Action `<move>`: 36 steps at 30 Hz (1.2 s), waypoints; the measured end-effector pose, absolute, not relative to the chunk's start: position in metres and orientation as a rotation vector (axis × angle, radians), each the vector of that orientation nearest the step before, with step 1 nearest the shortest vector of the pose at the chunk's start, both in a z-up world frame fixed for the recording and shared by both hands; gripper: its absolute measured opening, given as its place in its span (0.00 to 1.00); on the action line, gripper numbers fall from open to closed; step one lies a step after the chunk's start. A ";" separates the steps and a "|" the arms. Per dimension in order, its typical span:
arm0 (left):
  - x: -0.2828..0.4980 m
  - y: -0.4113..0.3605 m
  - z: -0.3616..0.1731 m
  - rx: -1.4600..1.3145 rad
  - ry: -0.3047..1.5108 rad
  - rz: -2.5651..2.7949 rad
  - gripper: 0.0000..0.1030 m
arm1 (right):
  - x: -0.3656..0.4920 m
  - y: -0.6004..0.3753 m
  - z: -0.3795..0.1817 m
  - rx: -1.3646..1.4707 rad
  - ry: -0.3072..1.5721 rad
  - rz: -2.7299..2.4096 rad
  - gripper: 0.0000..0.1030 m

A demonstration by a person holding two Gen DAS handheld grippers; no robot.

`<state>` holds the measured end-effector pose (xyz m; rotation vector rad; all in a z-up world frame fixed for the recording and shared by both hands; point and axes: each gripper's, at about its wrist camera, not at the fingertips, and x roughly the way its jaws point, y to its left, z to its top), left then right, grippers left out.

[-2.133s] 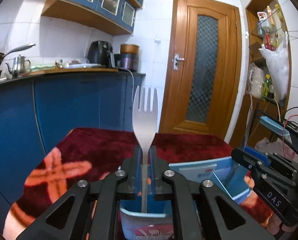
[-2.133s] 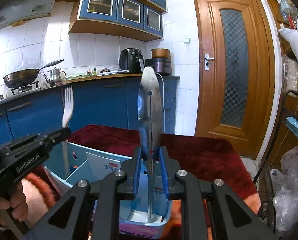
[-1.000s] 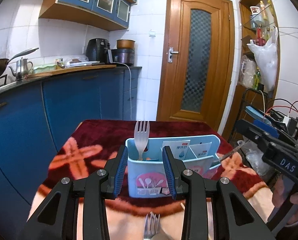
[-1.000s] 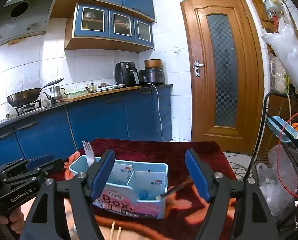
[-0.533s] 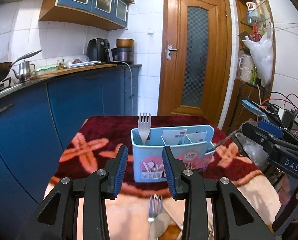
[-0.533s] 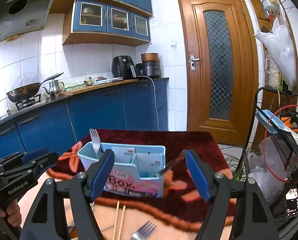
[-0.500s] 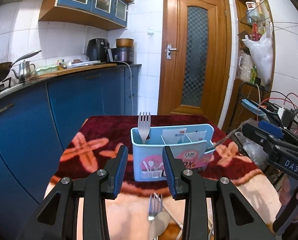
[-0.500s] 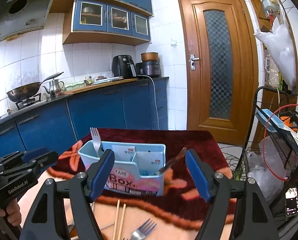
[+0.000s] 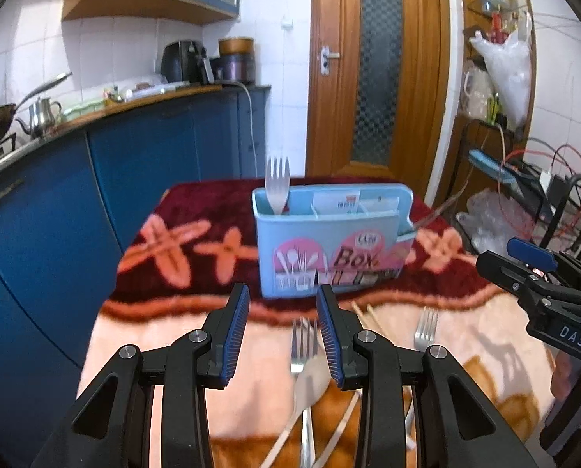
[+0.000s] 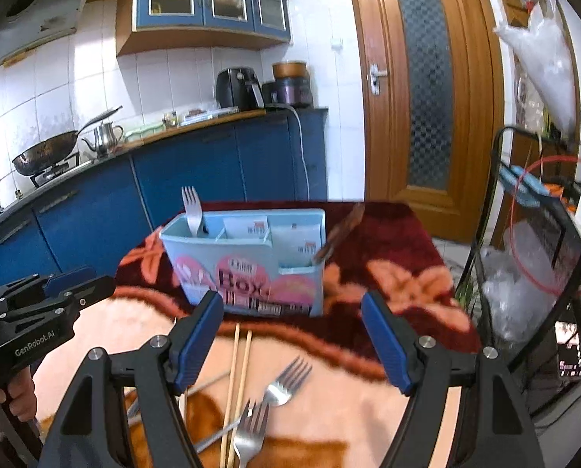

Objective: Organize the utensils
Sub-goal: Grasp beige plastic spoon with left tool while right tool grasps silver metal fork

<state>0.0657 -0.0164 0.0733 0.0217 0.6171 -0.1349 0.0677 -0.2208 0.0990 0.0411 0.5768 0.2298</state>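
Tilting downward over the blanket-covered table (image 9: 142,335), both handheld grippers point toward the light blue utensil box (image 9: 329,249) that stands at the middle of each frame on the dark red part of the cloth. In the left wrist view the left gripper (image 9: 283,331) fills the bottom centre, its blue-padded jaws parted by a narrow gap with nothing pinched between them; a fork (image 9: 304,345) lies on the cloth below that gap, with pale chopsticks (image 9: 364,316) just to its right and a second fork (image 9: 424,329) further right. At the right edge of that frame the other tool shows as a black body, and a hand (image 9: 571,374) grips its handle. In the right wrist view the right gripper (image 10: 292,335) has its jaws spread wide and bare, framing the lower front of the box. Beneath them, in the lower centre, two forks (image 10: 286,382) and a pair of chopsticks lie loose on the pink cloth, touching neither pad. One fork (image 10: 192,210) stands upright, tines up, in the box's leftmost compartment, and a dark handle (image 10: 341,230) leans out of the small pocket at its right end. Fingers (image 10: 15,394) at the lower left hold the left tool.
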 end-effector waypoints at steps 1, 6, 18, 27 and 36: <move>0.066 -0.016 0.071 0.023 0.631 -0.136 0.36 | 0.067 -0.221 0.097 0.043 0.590 0.232 0.74; 0.070 -0.016 0.056 0.030 0.706 -0.140 0.36 | 0.069 -0.223 0.078 0.049 0.681 0.240 0.74; 0.074 -0.016 0.020 0.084 0.896 -0.178 0.36 | 0.066 -0.226 0.036 0.062 0.914 0.299 0.74; 0.069 -0.020 0.002 0.129 0.983 -0.221 0.36 | 0.056 -0.217 0.022 0.020 1.021 0.358 0.73; 0.070 -0.009 -0.006 0.083 1.028 -0.253 0.24 | 0.054 -0.204 0.016 -0.083 1.075 0.388 0.50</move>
